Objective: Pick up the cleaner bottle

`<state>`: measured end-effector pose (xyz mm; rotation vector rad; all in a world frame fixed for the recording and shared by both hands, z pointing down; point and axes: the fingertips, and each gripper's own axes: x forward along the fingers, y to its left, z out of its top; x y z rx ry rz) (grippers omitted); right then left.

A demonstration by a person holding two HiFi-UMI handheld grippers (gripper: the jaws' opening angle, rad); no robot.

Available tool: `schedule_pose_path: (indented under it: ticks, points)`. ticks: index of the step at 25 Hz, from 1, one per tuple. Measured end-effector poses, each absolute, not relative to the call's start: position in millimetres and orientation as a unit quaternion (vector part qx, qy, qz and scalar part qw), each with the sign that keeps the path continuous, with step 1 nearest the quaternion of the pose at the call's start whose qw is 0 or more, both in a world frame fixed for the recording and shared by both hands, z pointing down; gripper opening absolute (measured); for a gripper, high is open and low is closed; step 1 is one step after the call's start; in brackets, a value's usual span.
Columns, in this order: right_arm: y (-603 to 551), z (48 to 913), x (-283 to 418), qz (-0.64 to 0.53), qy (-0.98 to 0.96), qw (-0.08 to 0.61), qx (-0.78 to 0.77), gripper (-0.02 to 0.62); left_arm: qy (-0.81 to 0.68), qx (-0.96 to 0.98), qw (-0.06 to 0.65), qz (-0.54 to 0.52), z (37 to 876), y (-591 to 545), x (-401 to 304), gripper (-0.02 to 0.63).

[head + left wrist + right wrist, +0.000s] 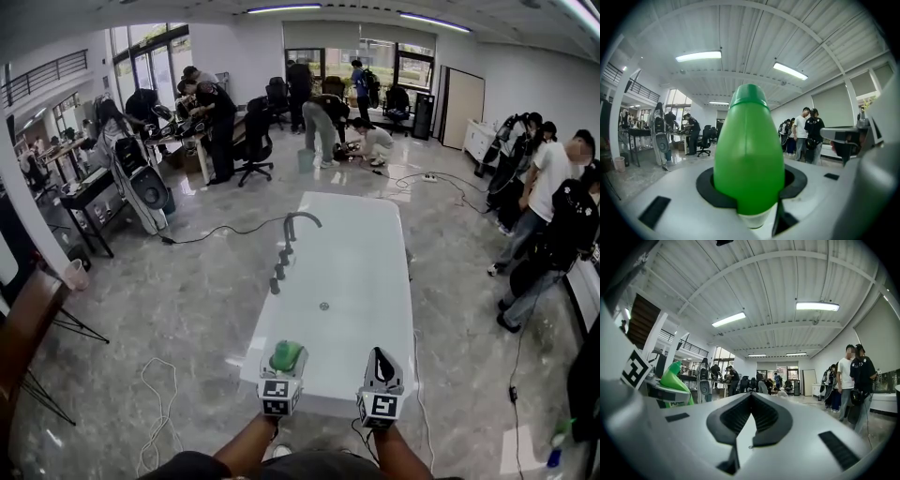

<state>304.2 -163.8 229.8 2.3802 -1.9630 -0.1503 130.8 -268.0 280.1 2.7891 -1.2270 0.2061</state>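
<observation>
The cleaner bottle (287, 355) is bright green with a rounded cap. It sits upright between the jaws of my left gripper (286, 362), which is shut on it above the near end of a white bathtub (375, 281). In the left gripper view the bottle (749, 150) fills the middle, with the black pads (705, 187) pressed on both sides of it. My right gripper (380, 364) hangs beside it to the right, apart from the bottle. Its jaws (750, 397) meet at the tips with nothing between them. The right gripper view shows the bottle (674, 378) off to its left.
A dark curved faucet (298, 223) and knobs stand on the bathtub's left rim. Cables (155, 412) trail over the glossy floor on both sides. People (548, 202) stand at the right, others by desks and chairs at the back. A spray bottle (560, 442) stands on the floor at the lower right.
</observation>
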Motion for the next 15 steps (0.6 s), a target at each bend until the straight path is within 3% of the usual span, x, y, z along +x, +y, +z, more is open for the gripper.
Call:
schedule_pose_path:
  ticks: [15]
  points:
    - [-157,247,319,-0.029,-0.637,0.031,0.769,0.017,-0.402,0.91,0.029,0.096,292,-254,146,0.184]
